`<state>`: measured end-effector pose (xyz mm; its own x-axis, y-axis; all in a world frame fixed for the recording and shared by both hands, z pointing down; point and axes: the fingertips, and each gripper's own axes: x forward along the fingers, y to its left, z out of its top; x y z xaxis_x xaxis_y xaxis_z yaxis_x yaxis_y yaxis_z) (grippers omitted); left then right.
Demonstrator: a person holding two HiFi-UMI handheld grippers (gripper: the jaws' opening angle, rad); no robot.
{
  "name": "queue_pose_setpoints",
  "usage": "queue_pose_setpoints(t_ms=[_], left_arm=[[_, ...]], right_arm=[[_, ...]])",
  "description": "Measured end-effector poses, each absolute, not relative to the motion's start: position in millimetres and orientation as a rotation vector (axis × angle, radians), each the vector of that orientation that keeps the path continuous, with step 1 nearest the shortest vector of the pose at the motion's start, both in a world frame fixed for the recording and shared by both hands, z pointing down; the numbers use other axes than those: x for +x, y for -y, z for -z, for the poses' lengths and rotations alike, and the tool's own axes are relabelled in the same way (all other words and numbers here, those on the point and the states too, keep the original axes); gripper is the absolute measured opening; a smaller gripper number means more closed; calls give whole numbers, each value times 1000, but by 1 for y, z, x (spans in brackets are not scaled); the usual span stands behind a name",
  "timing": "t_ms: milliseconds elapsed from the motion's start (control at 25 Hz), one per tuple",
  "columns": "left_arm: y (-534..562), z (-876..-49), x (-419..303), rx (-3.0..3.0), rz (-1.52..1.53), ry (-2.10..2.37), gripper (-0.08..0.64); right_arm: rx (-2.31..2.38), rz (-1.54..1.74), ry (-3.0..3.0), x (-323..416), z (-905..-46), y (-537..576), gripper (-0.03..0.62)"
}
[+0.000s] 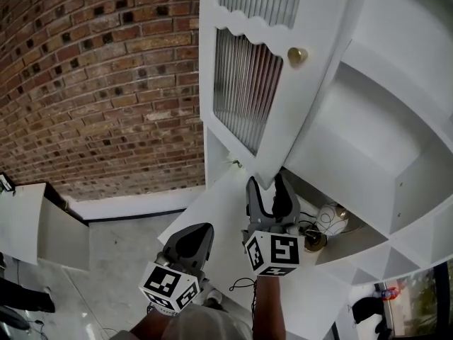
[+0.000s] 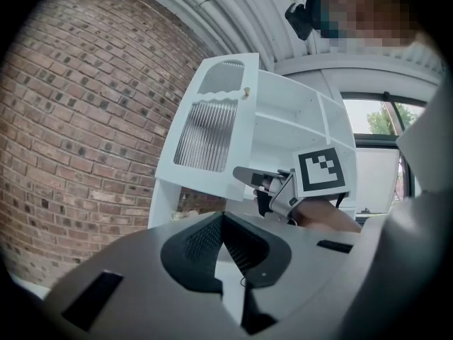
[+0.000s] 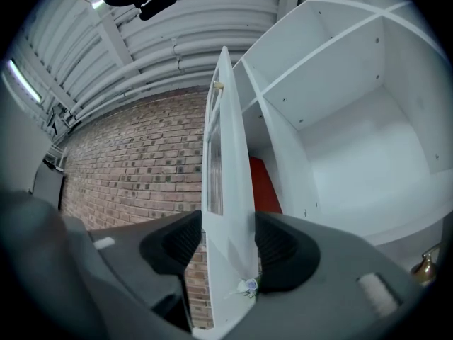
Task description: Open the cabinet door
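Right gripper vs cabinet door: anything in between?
Nothing. In the right gripper view, the white panelled cabinet door has its lower edge directly between the jaws of the right gripper, which close on it.

The right claw [image 1: 269, 185] is straddling the bottom corner of the white cabinet door [image 1: 244, 83], which is standing open, clear of the bare white shelves [image 1: 354, 126]. The left claw [image 1: 195, 238] is hanging lower, apart from the door. A brass knob [image 1: 297, 55] is showing near the door's edge, and a brick wall [image 1: 92, 83] is rising behind.
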<state>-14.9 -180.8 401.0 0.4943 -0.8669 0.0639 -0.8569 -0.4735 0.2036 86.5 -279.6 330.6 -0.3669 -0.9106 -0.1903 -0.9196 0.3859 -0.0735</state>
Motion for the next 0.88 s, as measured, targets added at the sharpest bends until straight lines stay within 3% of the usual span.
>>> queue_pose_setpoints(t_ms=[640, 880], left_arm=[[175, -397, -24, 2518, 82, 1519, 9], [173, -398, -23, 2518, 82, 1520, 9]], right_arm=[[-1567, -70, -2485, 63, -331, 253, 193], [-1507, -66, -2531, 59, -329, 245, 138]])
